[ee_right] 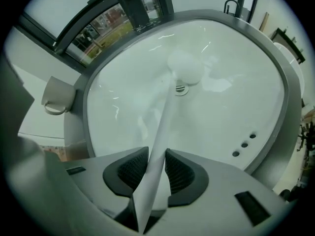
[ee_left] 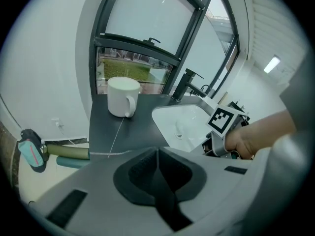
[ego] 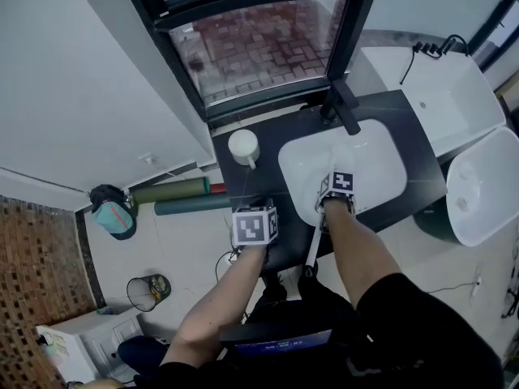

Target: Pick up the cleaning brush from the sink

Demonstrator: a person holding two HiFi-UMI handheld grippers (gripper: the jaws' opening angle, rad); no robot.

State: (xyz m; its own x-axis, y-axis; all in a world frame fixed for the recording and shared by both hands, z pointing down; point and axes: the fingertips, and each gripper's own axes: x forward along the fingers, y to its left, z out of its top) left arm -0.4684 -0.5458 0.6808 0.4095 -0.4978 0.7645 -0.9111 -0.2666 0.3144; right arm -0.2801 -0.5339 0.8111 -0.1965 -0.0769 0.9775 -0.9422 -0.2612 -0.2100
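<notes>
The white cleaning brush (ee_right: 162, 132) lies in the white sink (ee_right: 236, 107), its round head (ee_right: 184, 68) resting by the drain. My right gripper (ee_right: 156, 156) points steeply down into the basin, and the long handle runs between its dark pads, which press on it from both sides. In the head view the right gripper (ego: 328, 205) is at the sink's (ego: 292, 156) near rim, with the handle's end (ego: 312, 254) sticking back toward the person. My left gripper (ego: 258, 207) hovers over the dark counter beside the sink, shut and empty (ee_left: 157, 154).
A white mug (ego: 243, 146) stands on the dark counter (ego: 243, 186) left of the basin. The black faucet (ego: 340, 108) rises behind the sink, below a window (ego: 259, 47). White fixtures (ego: 486, 185) stand at the right; a wire bin (ego: 148, 290) sits on the floor.
</notes>
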